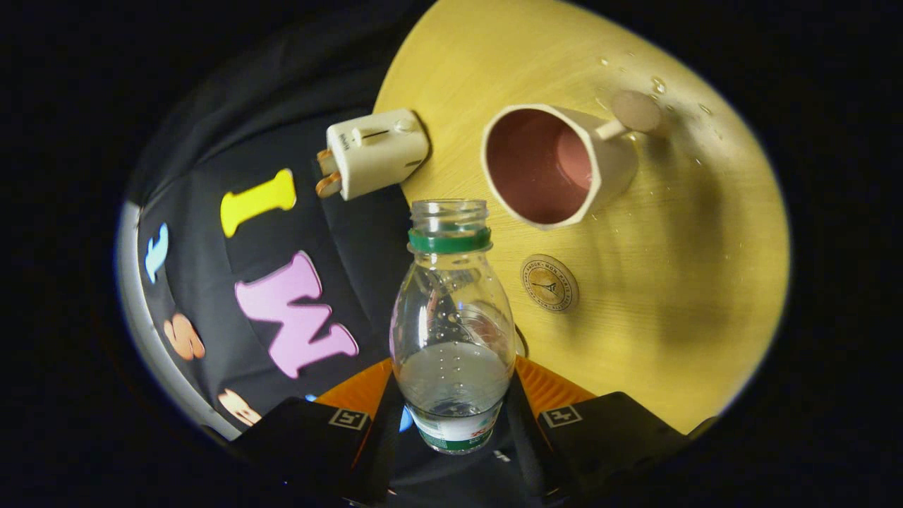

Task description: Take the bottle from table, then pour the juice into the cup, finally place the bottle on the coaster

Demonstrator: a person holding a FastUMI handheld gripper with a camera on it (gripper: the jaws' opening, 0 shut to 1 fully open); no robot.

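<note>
Clamping of the bottle (452, 331) between both fingers of the gripper (451, 416) is observed; the lower body of the bottle is pressed from either side and the open neck points forward. The cap is off, and some clear liquid is seen in the lower part. The bottle is held lifted clear of the round table (677, 296), with the cup (554, 166) beyond and slightly to one side of the neck, and the coaster (549, 283) lying flat between bottle and cup. A white toaster (374, 152) stands at the table's edge. Droplets are noted on the table past the cup.

Risk is judged as follows. The neck is not yet lined up over the cup's mouth; liquid would be spilled onto the table or coaster if tilting were begun from here. The bottle wall is thin and smooth, so slipping or squeezing under a tight grip is possible. The gripper appears rolled sideways, carried above the table.
</note>
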